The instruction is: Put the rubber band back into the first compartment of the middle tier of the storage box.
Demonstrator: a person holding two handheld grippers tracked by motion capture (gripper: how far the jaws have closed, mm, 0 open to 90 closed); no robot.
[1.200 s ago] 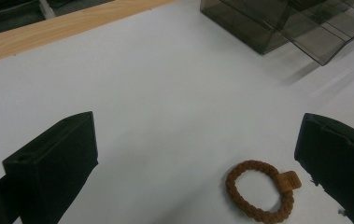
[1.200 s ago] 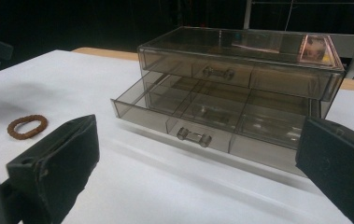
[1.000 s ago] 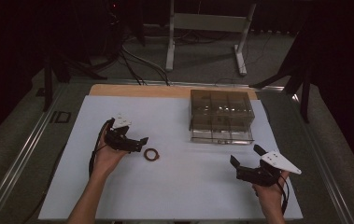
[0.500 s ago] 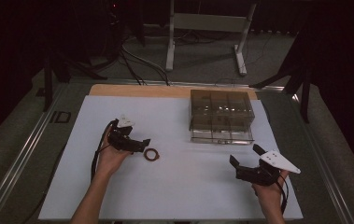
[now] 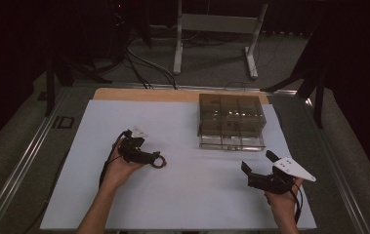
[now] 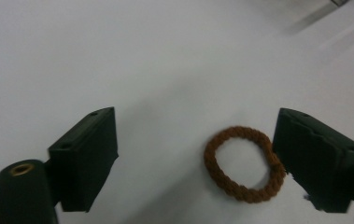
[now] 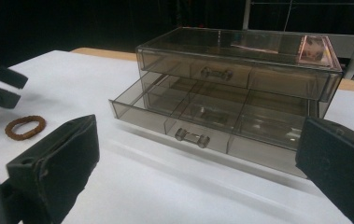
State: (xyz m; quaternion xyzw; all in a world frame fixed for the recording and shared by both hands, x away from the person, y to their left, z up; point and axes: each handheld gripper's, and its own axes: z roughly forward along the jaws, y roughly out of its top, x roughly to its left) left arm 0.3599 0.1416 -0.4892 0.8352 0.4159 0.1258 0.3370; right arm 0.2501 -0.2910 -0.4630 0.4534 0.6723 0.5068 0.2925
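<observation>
Closing left gripper [image 6: 193, 163] around band [image 6: 244, 163], maybe touching one jaw, not pinched; next: squeeze, lift. Right gripper [image 5: 260, 168] spread near drawer [image 7: 188, 116].

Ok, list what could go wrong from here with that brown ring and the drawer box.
1. The brown ring lies flat on the white sheet, off-centre between the closing jaws of the left gripper and against one of them, so it may be pushed aside rather than pinched.
2. Only the lower drawer of the drawer box is pulled out; its compartments look small, so a drop could miss or land on a divider.
</observation>
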